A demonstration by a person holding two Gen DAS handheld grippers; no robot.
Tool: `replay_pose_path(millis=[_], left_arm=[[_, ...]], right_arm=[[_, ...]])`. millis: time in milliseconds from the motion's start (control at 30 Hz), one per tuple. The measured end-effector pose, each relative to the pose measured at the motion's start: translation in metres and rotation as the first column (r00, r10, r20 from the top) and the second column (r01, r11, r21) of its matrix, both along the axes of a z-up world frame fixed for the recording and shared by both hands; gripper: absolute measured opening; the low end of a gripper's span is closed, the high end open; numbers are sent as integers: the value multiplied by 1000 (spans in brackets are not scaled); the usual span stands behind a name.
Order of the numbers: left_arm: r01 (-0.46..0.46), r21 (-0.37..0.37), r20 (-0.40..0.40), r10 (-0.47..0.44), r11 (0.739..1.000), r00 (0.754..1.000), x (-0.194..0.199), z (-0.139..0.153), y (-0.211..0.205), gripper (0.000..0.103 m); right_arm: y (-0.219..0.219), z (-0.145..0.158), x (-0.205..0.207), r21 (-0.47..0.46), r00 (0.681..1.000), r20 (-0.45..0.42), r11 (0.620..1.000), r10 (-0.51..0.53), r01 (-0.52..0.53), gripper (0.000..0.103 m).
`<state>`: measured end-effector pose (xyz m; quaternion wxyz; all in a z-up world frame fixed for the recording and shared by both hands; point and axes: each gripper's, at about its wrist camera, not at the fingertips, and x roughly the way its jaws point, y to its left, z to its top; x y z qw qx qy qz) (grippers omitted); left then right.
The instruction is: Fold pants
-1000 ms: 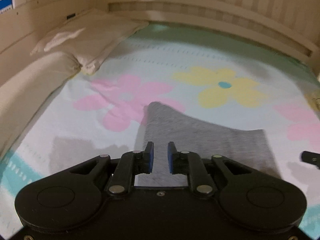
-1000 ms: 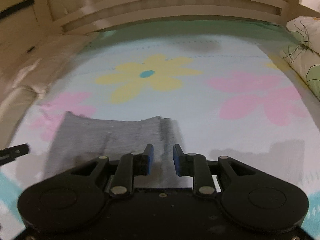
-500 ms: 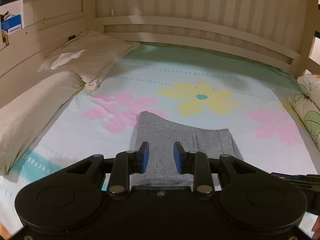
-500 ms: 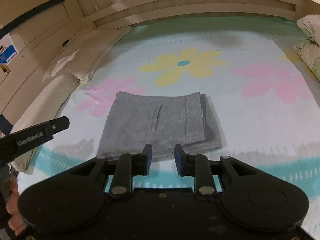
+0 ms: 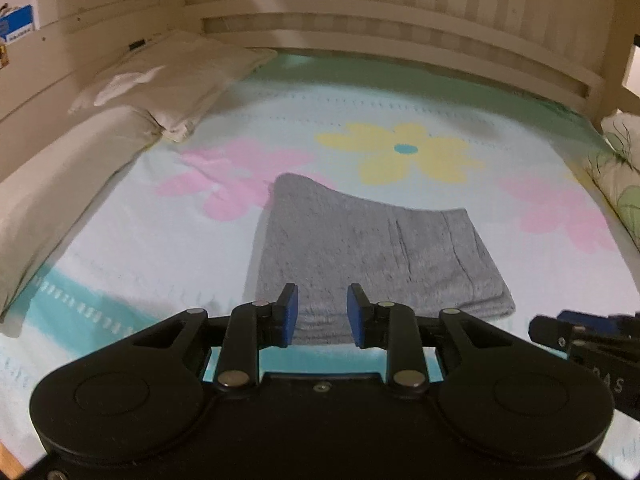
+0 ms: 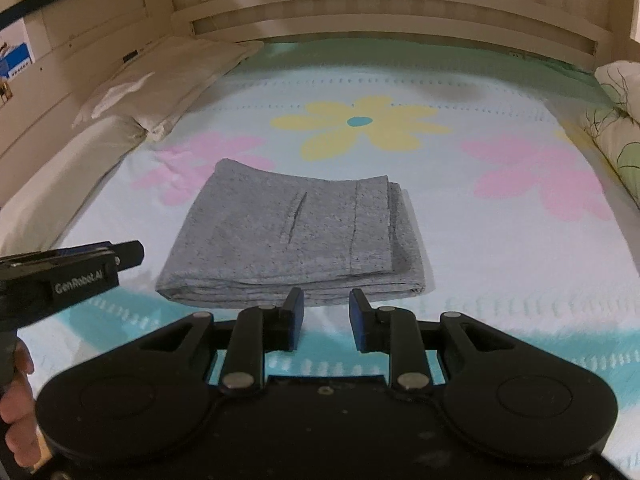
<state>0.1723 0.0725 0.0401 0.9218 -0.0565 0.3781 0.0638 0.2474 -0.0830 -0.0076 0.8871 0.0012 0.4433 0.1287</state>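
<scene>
Grey pants [image 6: 296, 236] lie folded into a neat rectangle on the flowered bed sheet [image 6: 500, 240], also in the left wrist view [image 5: 360, 252]. My left gripper [image 5: 322, 312] is open and empty, held above the pants' near edge; it also shows at the left of the right wrist view [image 6: 132, 254]. My right gripper [image 6: 326, 322] is open and empty, just short of the pants' near edge; its tip shows in the left wrist view [image 5: 552, 330]. Neither gripper touches the pants.
Cream pillows [image 6: 160, 76] line the left side of the bed. A floral pillow [image 6: 616, 120] lies at the right edge. A wooden slatted headboard [image 6: 380, 0] closes the far end. A hand [image 6: 16, 420] holds the left gripper.
Both grippers have pulled back and up from the pants, which now lie fully folded and free. The jaws have opened a little wider.
</scene>
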Motion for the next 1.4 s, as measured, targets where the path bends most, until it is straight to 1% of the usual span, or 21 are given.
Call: replay_pose_path(millis=[233, 467, 1033, 1200, 1400], left_arm=[[24, -20, 4, -24, 1000, 1000, -4, 1, -6, 38], [21, -28, -14, -21, 999, 1000, -4, -1, -4, 38], [23, -39, -14, -24, 999, 1000, -4, -2, -3, 38], [21, -57, -20, -22, 998, 1000, -3, -2, -1, 38], [26, -57, -27, -28, 998, 999, -3, -2, -1, 38]], right_arm=[[5, -2, 3, -12, 1000, 23, 1000, 17, -17, 27], [6, -1, 4, -9, 1000, 17, 1000, 18, -18, 27], [7, -3, 4, -17, 999, 12, 999, 43, -43, 28], [9, -5, 4, -21, 999, 9, 998, 52, -52, 29], [10, -6, 3, -23, 998, 10, 998, 56, -55, 29]])
